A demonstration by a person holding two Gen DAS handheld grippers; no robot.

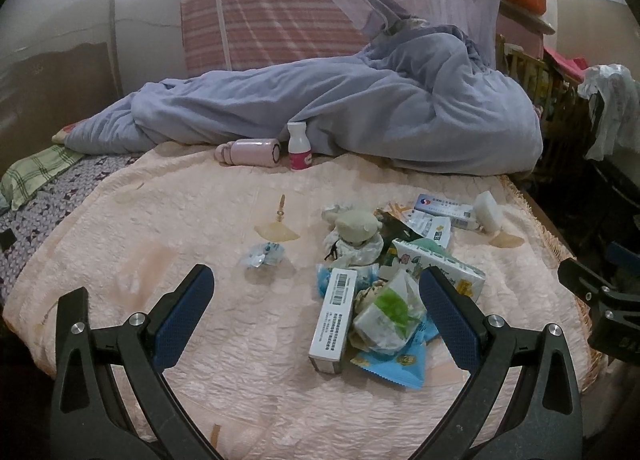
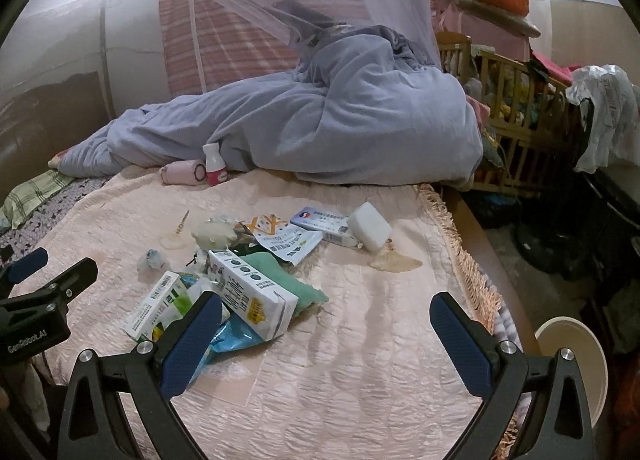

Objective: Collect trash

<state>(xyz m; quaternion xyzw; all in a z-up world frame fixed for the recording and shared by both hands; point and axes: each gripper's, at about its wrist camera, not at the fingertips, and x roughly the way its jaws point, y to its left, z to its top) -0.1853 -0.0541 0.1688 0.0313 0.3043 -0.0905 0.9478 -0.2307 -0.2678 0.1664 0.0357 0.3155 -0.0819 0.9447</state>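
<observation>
Trash pile (image 1: 372, 280) on the bed, heaped on a pale pink quilted bedspread (image 1: 200, 220). Left gripper (image 1: 316, 308) has its fingers spread wide, holding nothing; a long white box (image 1: 334, 320) with a barcode and a crumpled green-and-white wrapper (image 1: 390, 312) lie between the blue textured pads, nearer the right one, not touching as far as can be told. A blue snack packet (image 1: 394, 370) lies flat under them.

Right gripper (image 2: 326, 334) also wide and holding nothing; the pile sits by its left finger (image 2: 192, 344), whose tip overlaps the blue packet's edge (image 2: 228, 340). A white carton (image 2: 252, 300) lies tilted over a green cloth (image 2: 288, 280). Bare bedspread fills the gap between the pads.

Further back: a flat medicine box (image 2: 320, 226), a white foam block (image 2: 370, 230), and torn paper sachets (image 2: 290, 242). A small crinkled wrapper (image 1: 262, 254) lies apart, left of the pile.

Against a rumpled grey-blue duvet (image 1: 360, 108), a pink flask (image 1: 250, 152) lies on its side beside an upright white bottle (image 1: 299, 146).

Fringed bedspread edge (image 2: 464, 256) runs along the right, with floor below. Open room lies near and right of the pile.
</observation>
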